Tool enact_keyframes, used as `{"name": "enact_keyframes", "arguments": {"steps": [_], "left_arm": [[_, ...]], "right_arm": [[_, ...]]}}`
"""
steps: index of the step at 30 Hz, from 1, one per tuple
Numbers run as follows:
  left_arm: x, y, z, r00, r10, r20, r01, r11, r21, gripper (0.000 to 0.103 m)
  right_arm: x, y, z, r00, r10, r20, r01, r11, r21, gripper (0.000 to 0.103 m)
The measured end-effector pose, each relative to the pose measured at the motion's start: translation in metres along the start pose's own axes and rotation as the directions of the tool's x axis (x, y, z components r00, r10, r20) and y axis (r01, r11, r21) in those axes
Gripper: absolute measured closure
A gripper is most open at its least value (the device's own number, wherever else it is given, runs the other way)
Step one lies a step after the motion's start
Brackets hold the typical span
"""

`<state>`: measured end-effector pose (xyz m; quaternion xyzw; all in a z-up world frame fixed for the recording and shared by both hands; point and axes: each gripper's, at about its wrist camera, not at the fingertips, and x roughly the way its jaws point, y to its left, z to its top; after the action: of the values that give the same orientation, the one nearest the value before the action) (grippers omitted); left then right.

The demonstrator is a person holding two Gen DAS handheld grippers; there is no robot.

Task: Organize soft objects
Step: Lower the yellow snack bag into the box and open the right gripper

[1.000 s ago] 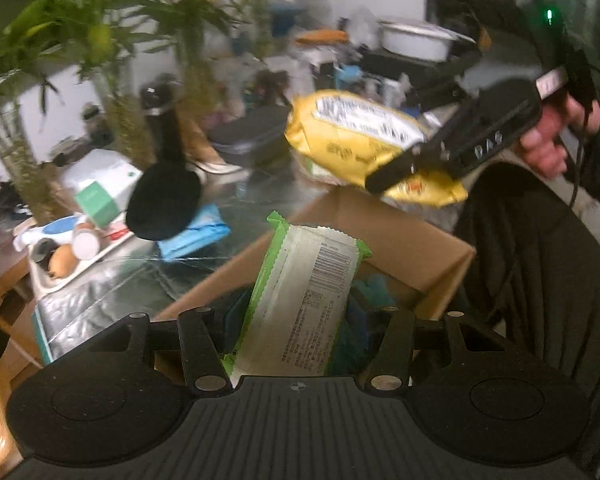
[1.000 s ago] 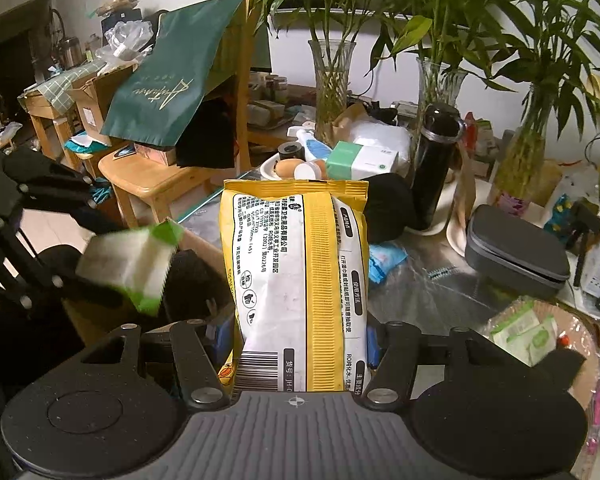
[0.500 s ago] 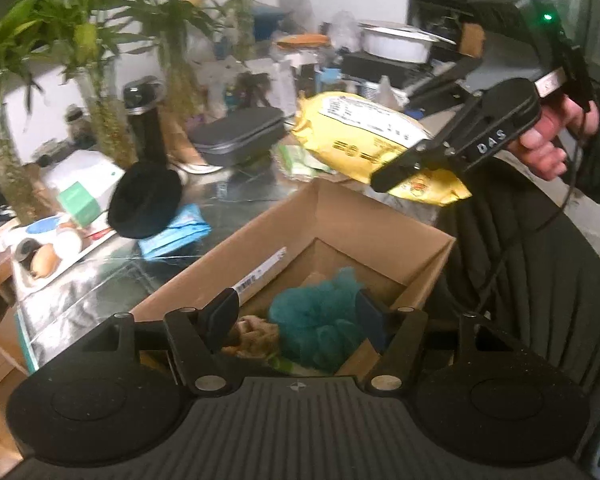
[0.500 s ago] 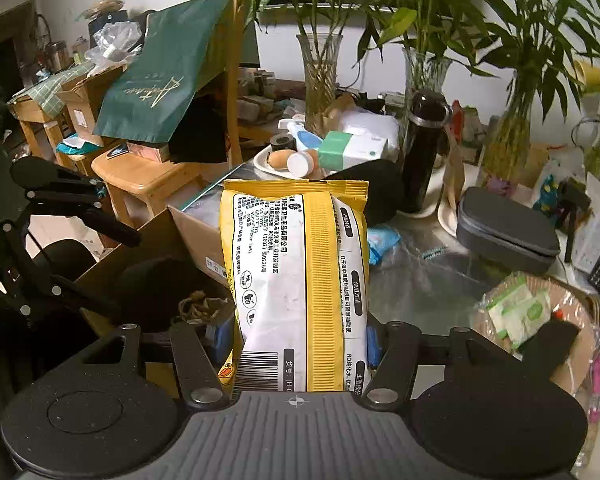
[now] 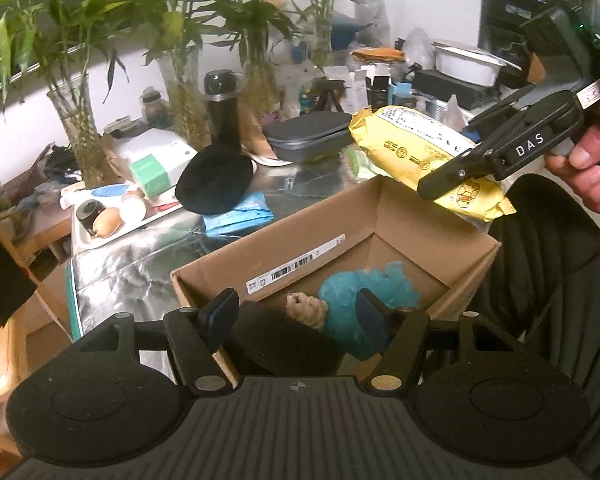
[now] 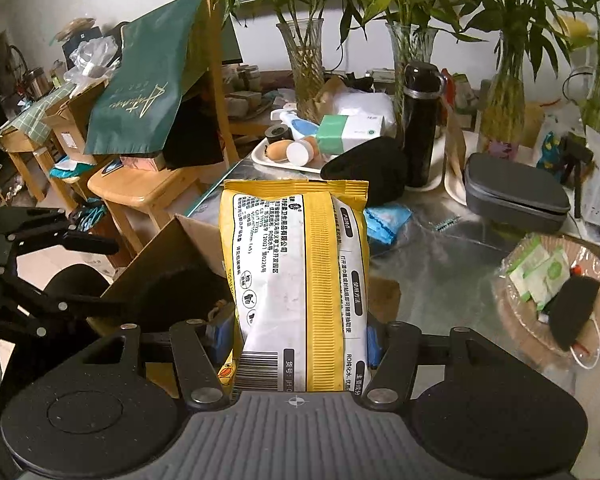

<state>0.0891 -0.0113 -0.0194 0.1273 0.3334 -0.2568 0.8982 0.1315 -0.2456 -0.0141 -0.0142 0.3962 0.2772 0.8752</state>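
The step in hand looks like putting the yellow pack (image 6: 300,280) into the box (image 5: 380,216). To do it well, I would bring the pack right over the open box, go down low, then let go, so it lands on the soft things and not on the rim.

The right gripper (image 6: 296,340) squeezes the pack between its fingers (image 6: 374,344). The pack sticks up past the tips, above the far corner of the box.

The left gripper (image 5: 296,314) is open and holds nothing. Just past its fingers (image 5: 220,314), down in the box, lie a blue puff (image 5: 364,292) and a tan soft thing (image 5: 308,310).
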Motion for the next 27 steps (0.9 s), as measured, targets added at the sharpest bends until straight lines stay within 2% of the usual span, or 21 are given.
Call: {"name": "enact_keyframes", "arguments": {"steps": [5,10,12,15,18,20,23,27], "left_arm": [[-0.007,0.001,-0.006,1.0,0.005,0.009,-0.005,1.0,-0.01,0.039],[-0.01,0.005,-0.011,1.0,0.017,0.006,-0.017,1.0,-0.02,0.039],[-0.01,0.007,-0.012,1.0,0.023,0.004,-0.022,0.999,-0.03,0.039],[-0.01,0.011,-0.013,1.0,0.03,0.002,-0.03,0.999,-0.044,0.039],[-0.011,0.015,-0.014,0.999,0.041,0.003,-0.041,0.997,-0.06,0.039],[-0.011,0.017,-0.015,0.999,0.047,0.004,-0.046,0.997,-0.067,0.039],[-0.011,0.02,-0.014,0.998,0.056,0.005,-0.056,0.996,-0.074,0.039],[-0.01,0.022,-0.013,0.998,0.06,0.006,-0.059,0.995,-0.08,0.039]], "right_arm": [[0.007,0.008,0.0,1.0,0.019,-0.011,-0.02,0.997,-0.069,0.041],[0.017,0.014,0.004,0.995,0.094,-0.029,-0.098,0.967,-0.236,0.041],[0.023,0.018,0.005,0.992,0.119,-0.045,-0.127,0.94,-0.317,0.041],[0.031,0.024,0.003,0.985,0.157,-0.069,-0.171,0.869,-0.465,0.038],[0.033,0.029,-0.002,0.984,0.169,-0.048,-0.168,0.819,-0.548,0.031],[0.03,0.029,-0.002,0.983,0.183,-0.029,-0.168,0.815,-0.554,0.022],[0.026,0.026,0.0,0.978,0.207,-0.014,-0.183,0.829,-0.529,0.019],[0.025,0.022,-0.003,0.981,0.196,-0.008,-0.173,0.844,-0.508,0.014]]}}
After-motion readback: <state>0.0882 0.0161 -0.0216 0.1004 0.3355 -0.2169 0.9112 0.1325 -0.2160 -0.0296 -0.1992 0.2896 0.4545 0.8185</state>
